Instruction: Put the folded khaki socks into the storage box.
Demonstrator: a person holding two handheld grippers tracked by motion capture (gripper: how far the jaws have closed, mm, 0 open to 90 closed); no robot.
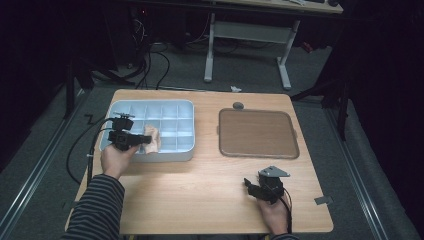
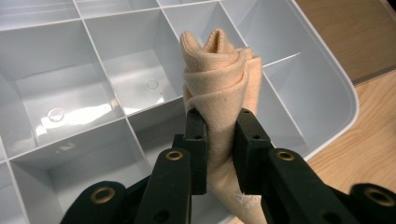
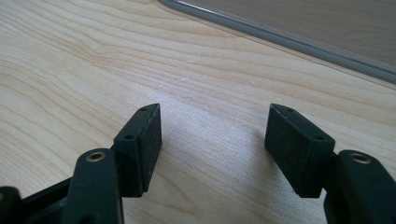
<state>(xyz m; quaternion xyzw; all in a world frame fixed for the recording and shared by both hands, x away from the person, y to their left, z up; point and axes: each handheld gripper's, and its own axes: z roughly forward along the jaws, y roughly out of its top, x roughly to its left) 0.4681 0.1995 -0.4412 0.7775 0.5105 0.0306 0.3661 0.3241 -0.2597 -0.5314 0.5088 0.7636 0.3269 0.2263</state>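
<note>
Left gripper (image 1: pixel 142 140) is clamped on a rolled beige cloth (image 1: pixel 152 139): in the left gripper view both pads (image 2: pixel 198 135) squeeze the lower part of the roll (image 2: pixel 219 84), with the upper folds bulging out above the jaws and a tail of fabric hanging below them. The cloth sits over the front row of the pale blue compartment tray (image 1: pixel 186 154), which stands on the left half of the wooden table (image 1: pixel 200 190). From the left gripper view it looks like it is above a divider between two cells rather than down inside one; can't tell if the fabric touches the tray (image 2: pixel 336 93) floor. From the high view the cloth is near the tray's front wall, roughly mid-width. Tray cells in sight hold nothing else. Left hand (image 1: pixel 117 160) comes in from the tray's near side, striped sleeve (image 1: pixel 97 210) behind it. Right gripper (image 1: pixel 252 187) is low over bare table at the front right, jaws wide apart, nothing between them; the right gripper view shows both pads (image 3: pixel 142 144) just over the wood grain (image 3: pixel 70 70), with the edge of the brown tray (image 3: pixel 289 39) running across the top. That brown tray (image 1: pixel 257 132) lies flat on the right half of the table, well apart from the cloth, with its surface bare. Right hand (image 1: pixel 274 212) is at the table's near edge.
</note>
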